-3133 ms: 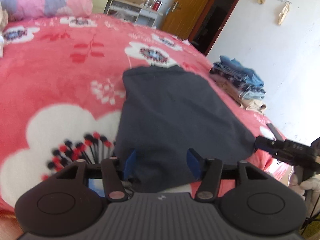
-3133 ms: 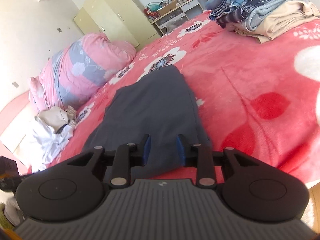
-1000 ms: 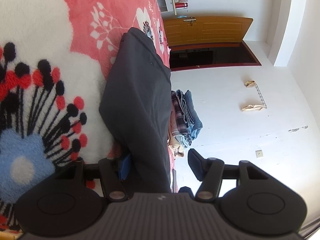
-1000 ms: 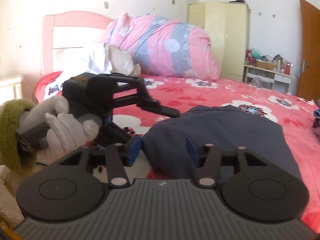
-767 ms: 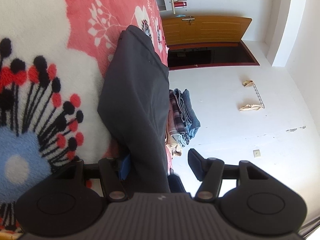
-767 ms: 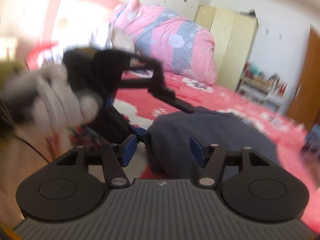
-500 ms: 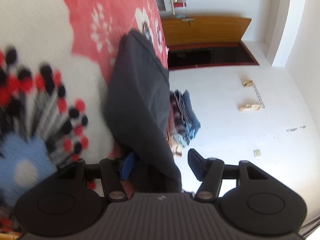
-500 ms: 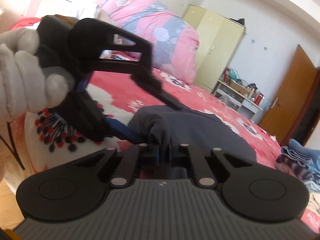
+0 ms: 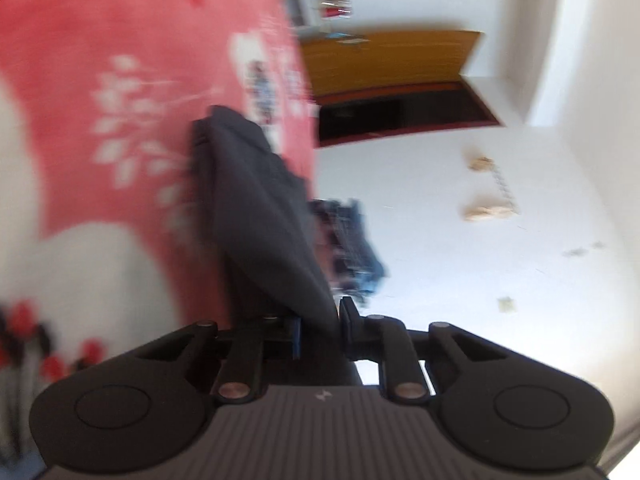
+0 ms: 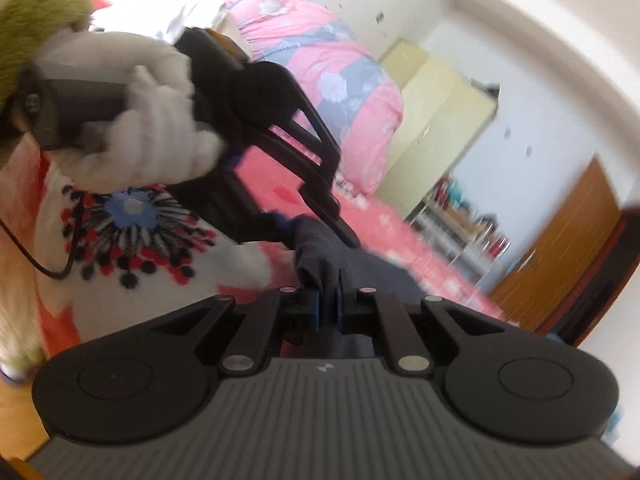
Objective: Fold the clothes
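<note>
A dark grey garment (image 9: 256,216) lies folded on the red flowered blanket (image 9: 100,60). In the left wrist view, which is rolled sideways and blurred, my left gripper (image 9: 320,328) has the garment's near edge between its pads, and its jaws are closing on the cloth. In the right wrist view my right gripper (image 10: 329,300) is shut on a bunched corner of the same garment (image 10: 320,252). Just beyond it, a white-gloved hand (image 10: 152,128) holds the left gripper (image 10: 312,224), whose fingers reach the same end of the cloth.
A stack of folded clothes (image 9: 352,240) sits at the bed's far edge. A rolled pink and grey quilt (image 10: 332,80) lies at the head of the bed. A yellow wardrobe (image 10: 436,120), a cluttered shelf (image 10: 460,220) and a wooden door (image 10: 560,260) stand behind.
The left jaws have narrowed from wide apart onto the garment's edge, and that hand has shifted. The right gripper went from open to shut on the corner and rolled.
</note>
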{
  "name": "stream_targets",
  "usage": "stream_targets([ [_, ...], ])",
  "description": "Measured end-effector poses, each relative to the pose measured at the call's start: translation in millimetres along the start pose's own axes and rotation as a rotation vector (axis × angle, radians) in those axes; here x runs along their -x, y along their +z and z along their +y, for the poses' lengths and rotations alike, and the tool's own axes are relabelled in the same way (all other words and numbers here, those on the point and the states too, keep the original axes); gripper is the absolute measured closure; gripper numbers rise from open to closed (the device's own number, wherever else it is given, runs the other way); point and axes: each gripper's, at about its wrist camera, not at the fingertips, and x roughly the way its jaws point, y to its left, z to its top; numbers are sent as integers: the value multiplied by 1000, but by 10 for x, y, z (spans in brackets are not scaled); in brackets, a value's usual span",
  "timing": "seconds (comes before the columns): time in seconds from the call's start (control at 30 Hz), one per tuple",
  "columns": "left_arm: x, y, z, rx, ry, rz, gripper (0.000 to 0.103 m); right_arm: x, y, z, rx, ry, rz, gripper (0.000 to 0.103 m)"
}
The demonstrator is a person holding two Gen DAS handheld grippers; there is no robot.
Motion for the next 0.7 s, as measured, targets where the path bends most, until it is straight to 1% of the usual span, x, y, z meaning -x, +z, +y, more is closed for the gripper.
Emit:
stream_targets([
  [0.03,-3,10,22,0,14,9,83,24,21,-9,28,-13,-9,97],
  [0.1,43,30,156,31,98,17,69,44,27,9,70,-2,-19,97],
  [0.17,104,53,297,62,181,22,85,1,-23,124,104,56,-2,97],
  [0.23,189,58,243,55,172,24,70,-56,-107,321,165,119,15,97],
  [0.27,231,61,216,52,167,25,58,-71,-133,390,187,132,21,97],
  [0.3,273,63,187,47,164,26,50,-86,-157,453,205,145,27,96],
  [0.37,330,46,86,9,205,40,45,-102,-160,456,192,155,33,96],
  [0.43,353,-6,-1,-35,256,54,45,-116,-146,422,172,169,40,95],
  [0.47,334,-27,-33,-54,280,52,46,-116,-147,423,169,175,39,92],
  [0.53,282,-61,-77,-84,320,42,55,-98,-136,417,150,182,43,91],
  [0.57,249,-75,-90,-95,338,35,62,-68,-118,376,120,192,44,88],
  [0.6,219,-88,-102,-105,354,28,69,-39,-99,335,91,202,44,82],
  [0.63,207,-97,-103,-113,361,22,71,-5,-80,289,59,213,45,77],
  [0.67,195,-106,-103,-121,369,15,75,52,-60,206,5,236,43,68],
  [0.7,185,-115,-103,-128,375,9,77,113,-41,102,-58,261,44,59],
])
